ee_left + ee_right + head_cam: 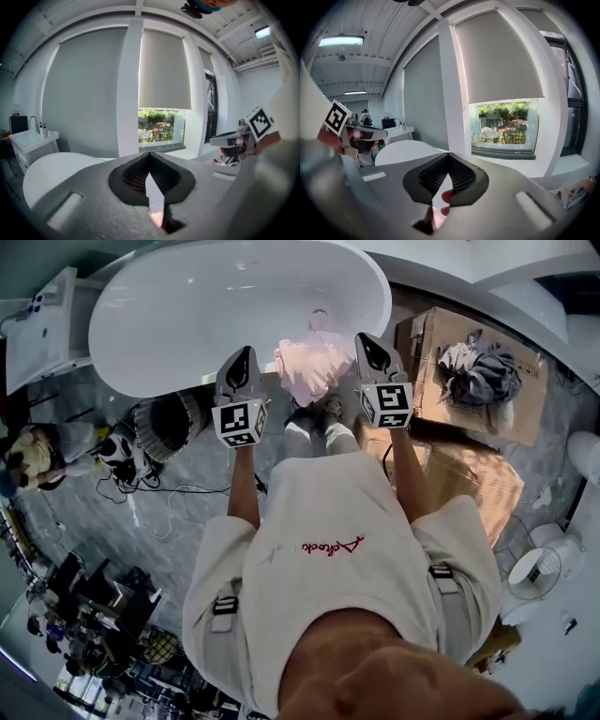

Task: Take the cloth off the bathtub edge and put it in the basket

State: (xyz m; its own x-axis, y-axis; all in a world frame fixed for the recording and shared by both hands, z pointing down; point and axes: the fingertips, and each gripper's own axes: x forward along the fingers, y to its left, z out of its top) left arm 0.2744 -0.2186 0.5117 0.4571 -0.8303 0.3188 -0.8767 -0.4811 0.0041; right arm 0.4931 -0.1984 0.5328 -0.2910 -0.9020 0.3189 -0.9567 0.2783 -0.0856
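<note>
Head view: one white tub, with one pink cloth draped over its near edge, between the two grippers. One basket stands on the floor left of the left gripper. Its inside is dark and I cannot tell what it holds. There are two cardboard boxes right of the right gripper: the open box holds a grey heap, and the second box shows only its top.

Left gripper view: jaws clenched, nothing between them, with a sliver of pink beyond the slit.

Right gripper view: jaws clenched, empty.
</note>
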